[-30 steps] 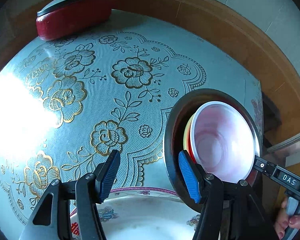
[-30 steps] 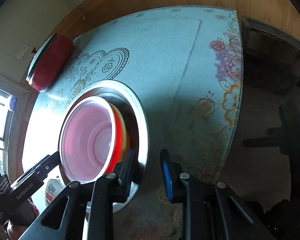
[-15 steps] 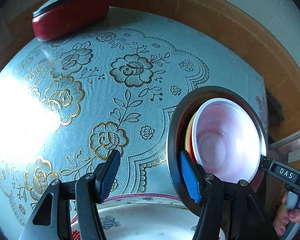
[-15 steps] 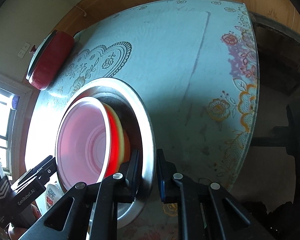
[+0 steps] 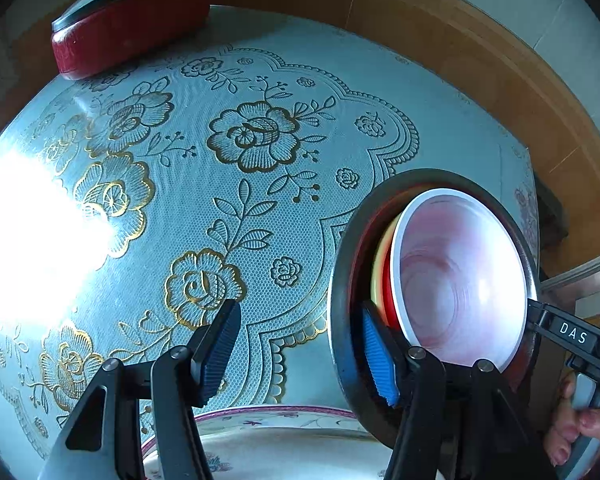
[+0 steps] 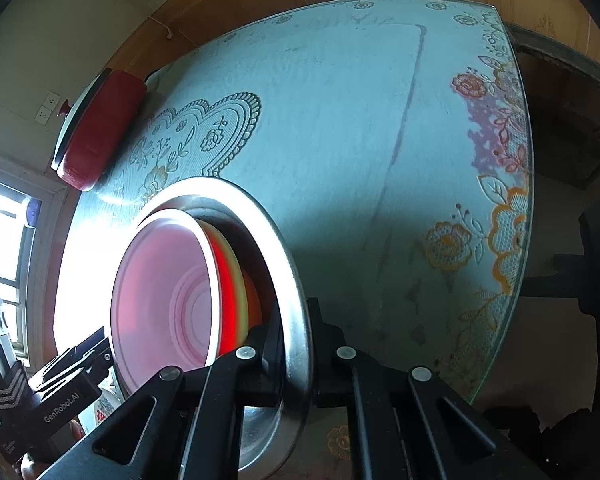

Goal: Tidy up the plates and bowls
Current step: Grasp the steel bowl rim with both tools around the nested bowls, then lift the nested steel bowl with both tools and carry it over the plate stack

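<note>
Two tongs: right tongs (image 6: 296,344) pinch round steel bowl (image 6: 296,300) rim; left tongs (image 5: 300,354) wide

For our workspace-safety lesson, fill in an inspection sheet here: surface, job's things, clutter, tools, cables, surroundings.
Surface: floral-clothed table, sun glare on it.
Job's things: steel bowl holding nested yellow bowl, red bowl and white bowl; floral plate at near edge.
Clutter: lidded red pot at far edge.
Tools: left tool open; right tool shut on steel bowl's rim.
Cables: thin cord on wall.
Surroundings: window, wall sockets.
</note>
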Demonstrator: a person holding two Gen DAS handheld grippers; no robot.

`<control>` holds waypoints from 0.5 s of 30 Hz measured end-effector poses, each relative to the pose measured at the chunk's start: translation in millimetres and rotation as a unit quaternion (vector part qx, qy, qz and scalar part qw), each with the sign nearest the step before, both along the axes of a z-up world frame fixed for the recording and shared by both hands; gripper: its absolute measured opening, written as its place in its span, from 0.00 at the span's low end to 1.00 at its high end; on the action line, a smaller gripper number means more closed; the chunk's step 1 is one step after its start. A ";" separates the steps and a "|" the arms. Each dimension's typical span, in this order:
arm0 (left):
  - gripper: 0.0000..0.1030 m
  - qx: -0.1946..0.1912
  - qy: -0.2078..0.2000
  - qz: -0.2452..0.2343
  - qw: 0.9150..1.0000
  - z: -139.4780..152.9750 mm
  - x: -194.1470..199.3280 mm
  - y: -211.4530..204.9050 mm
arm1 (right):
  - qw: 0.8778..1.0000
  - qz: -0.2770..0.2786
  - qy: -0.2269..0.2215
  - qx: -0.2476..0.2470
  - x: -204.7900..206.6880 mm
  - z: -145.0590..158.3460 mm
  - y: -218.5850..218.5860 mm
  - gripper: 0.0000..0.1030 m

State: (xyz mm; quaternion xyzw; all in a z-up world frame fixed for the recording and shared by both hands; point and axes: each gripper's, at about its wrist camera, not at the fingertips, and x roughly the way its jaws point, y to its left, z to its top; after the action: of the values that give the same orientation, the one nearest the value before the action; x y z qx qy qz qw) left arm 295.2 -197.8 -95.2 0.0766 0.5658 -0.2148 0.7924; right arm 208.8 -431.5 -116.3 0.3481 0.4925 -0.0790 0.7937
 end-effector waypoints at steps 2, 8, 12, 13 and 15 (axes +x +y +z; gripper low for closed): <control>0.58 0.000 0.002 0.000 1.000 -2.1 0.4 -0.7 | 1.000 0.004 -0.004 -0.003 -1.0 -0.2 0.2 0.07; 0.53 -0.009 0.010 -0.006 1.000 -5.0 -0.1 -0.4 | 0.999 0.022 -0.026 -0.035 -14.0 4.0 5.2 0.18; 0.43 -0.009 0.010 -0.024 1.000 -3.9 -1.3 -5.7 | 0.998 0.034 -0.044 -0.035 -18.0 2.1 5.8 0.20; 0.42 -0.007 0.011 -0.026 1.000 -4.5 -1.2 -6.5 | 0.998 0.033 -0.049 -0.035 -20.2 2.2 4.7 0.20; 0.40 -0.008 0.011 -0.029 0.999 -5.8 -1.3 -7.4 | 0.997 0.035 -0.053 -0.037 -20.6 2.4 4.6 0.20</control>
State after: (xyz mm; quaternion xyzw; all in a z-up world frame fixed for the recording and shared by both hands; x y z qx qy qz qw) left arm 293.8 -205.2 -101.0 0.0845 0.5705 -0.2426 0.7801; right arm 188.1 -426.9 -113.9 0.3047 0.4585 -0.0504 0.8333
